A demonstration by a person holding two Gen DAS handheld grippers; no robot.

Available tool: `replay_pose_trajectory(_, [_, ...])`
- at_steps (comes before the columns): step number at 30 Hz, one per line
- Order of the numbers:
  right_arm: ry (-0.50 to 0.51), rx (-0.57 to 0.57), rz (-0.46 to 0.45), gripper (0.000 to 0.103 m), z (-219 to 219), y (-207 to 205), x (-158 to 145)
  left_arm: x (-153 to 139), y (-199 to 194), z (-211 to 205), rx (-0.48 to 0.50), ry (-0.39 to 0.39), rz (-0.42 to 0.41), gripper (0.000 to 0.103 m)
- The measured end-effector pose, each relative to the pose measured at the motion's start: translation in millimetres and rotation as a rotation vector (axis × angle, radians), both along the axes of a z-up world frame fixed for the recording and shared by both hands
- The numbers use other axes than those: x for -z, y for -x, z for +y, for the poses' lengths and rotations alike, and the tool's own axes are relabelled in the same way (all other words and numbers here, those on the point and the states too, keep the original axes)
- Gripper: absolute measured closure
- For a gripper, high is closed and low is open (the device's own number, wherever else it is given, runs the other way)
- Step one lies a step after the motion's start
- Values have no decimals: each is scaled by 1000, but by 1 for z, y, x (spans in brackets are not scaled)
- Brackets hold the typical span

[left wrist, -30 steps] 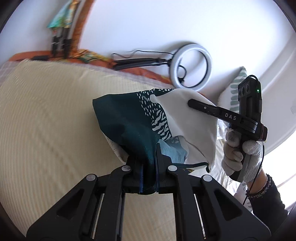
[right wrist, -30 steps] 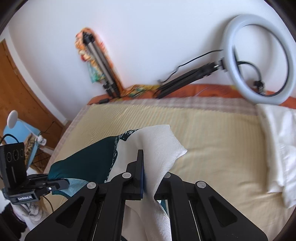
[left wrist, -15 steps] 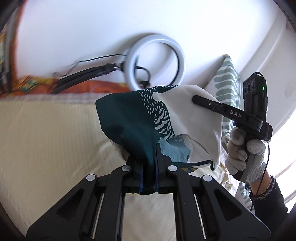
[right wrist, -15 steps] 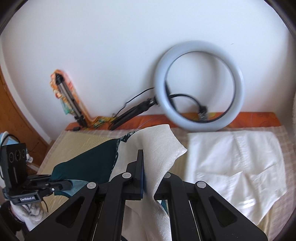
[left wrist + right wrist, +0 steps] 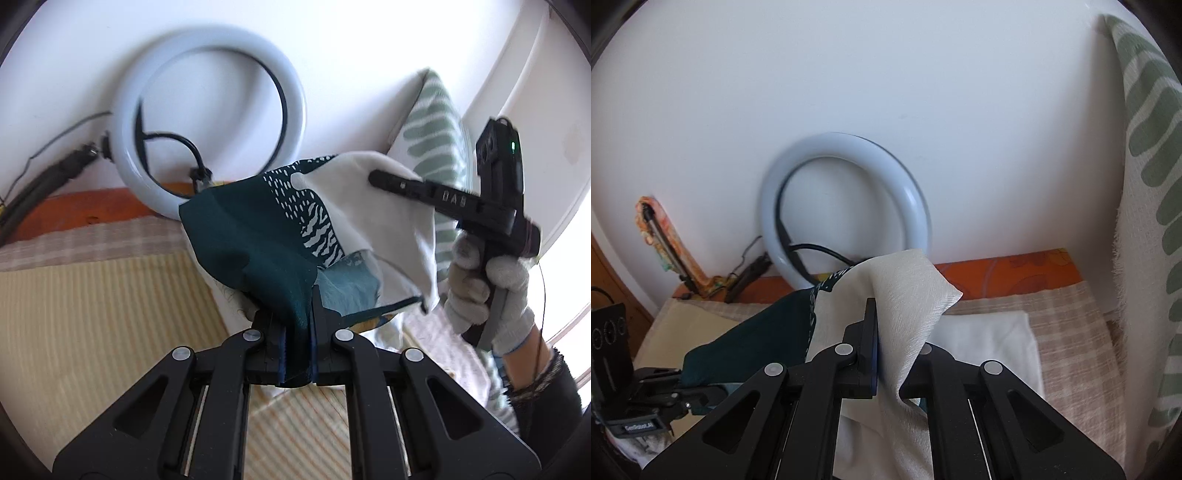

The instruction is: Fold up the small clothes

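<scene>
Both grippers carry the small garment (image 5: pixel 258 236), a dark green and cream printed piece, in the air above the bed (image 5: pixel 92 314). The left gripper (image 5: pixel 297 314) is clenched on a bunched fold of the green part at the lower centre of the left view. The right gripper (image 5: pixel 882 332) is clenched on the cream corner at the centre of the right view.

Over the last second the whole scene behind the cloth has slid: the ring light (image 5: pixel 207 122), earlier small and off to the right in the left view, now fills the upper left, and the striped pillow (image 5: pixel 1145 184) has come in at the right edge of the right view. The cloth hangs between the fingers much as before. So the garment is likely being carried sideways across the bed, not yet laid down or folded.

A folded white cloth (image 5: pixel 990 336) lies on the bed just beyond the right gripper, and could crowd the landing spot. The pillow stands close at the right.
</scene>
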State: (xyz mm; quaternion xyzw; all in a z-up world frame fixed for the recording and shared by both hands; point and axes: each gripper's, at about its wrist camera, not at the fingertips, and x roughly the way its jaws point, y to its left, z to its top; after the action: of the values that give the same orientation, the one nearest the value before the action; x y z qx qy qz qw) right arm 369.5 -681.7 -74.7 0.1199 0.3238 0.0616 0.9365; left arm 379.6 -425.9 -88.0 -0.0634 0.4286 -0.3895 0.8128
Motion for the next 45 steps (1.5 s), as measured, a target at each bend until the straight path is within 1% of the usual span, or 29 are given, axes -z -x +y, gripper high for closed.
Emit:
replay_pose_trajectory(2, [-21,10,17,100,-15,-5,13,14,4,-12,9,-25,14,96])
replay_pose_trajectory(3, [-15,15,25,100,-19,-7,19,20,6,-15,15,-37,23,96])
replay_pose_trajectory(7, [44,27,66,100,-26,-12,41,36,14,-21,20,-84,36,96])
replay_pose_trajectory(9, [69,44,73,97,-30,-14,44,40,15,-22,24,-99,47,96])
replay_pose_trajectory(11, [103,93,92,94,-36,-15,45,43,15,-18,28,-109,69,95])
replay_pose_trajectory(13, [110,123,129,90,-43,-19,46,42,16,-15,27,-115,70,94])
replay_pose_trajectory(14, [115,141,143,84,-46,-18,48,41,15,-15,29,-123,67,91])
replay_pose_trajectory(15, [119,158,156,79,-49,-14,50,40,16,-14,32,-129,68,83])
replay_pose_trajectory(16, [116,172,172,77,-53,-11,51,39,18,-12,37,-127,68,78])
replay_pose_trajectory(17, [115,186,179,75,-56,-4,52,38,20,-10,37,-131,61,76])
replay_pose_trajectory(19, [138,219,194,74,-59,7,55,35,27,-5,42,-142,52,59])
replay_pose_trajectory(20, [165,240,202,72,-58,11,56,34,32,0,43,-147,47,57])
replay_pose_trajectory(21, [201,253,204,70,-56,18,55,34,35,4,41,-149,45,57])
replay_pose_trajectory(24, [266,242,210,68,-48,30,55,32,45,21,29,-148,61,57])
replay_pose_trajectory(26, [293,229,233,68,-42,33,57,29,50,30,30,-152,58,57])
replay_pose_trajectory(28, [324,241,263,68,-38,33,61,24,57,43,28,-153,58,57])
replay_pose_trajectory(31, [316,256,275,68,-36,37,62,16,68,57,29,-173,34,57])
replay_pose_trajectory(34, [286,269,255,68,-33,47,56,1,77,69,18,-186,-16,57])
replay_pose_trajectory(36, [271,274,237,68,-28,53,49,-12,82,81,-2,-179,-40,57])
replay_pose_trajectory(39, [264,270,209,68,-14,65,32,-30,91,93,-18,-183,-87,57])
replay_pose_trajectory(42, [257,257,173,68,6,81,9,-48,103,107,-26,-185,-130,57])
replay_pose_trajectory(43, [258,253,161,67,13,86,2,-53,107,112,-30,-183,-142,56])
replay_pose_trajectory(44, [261,252,147,62,22,93,-7,-58,112,117,-33,-181,-153,54])
replay_pose_trajectory(45, [262,252,135,56,28,99,-14,-63,116,122,-36,-176,-164,50])
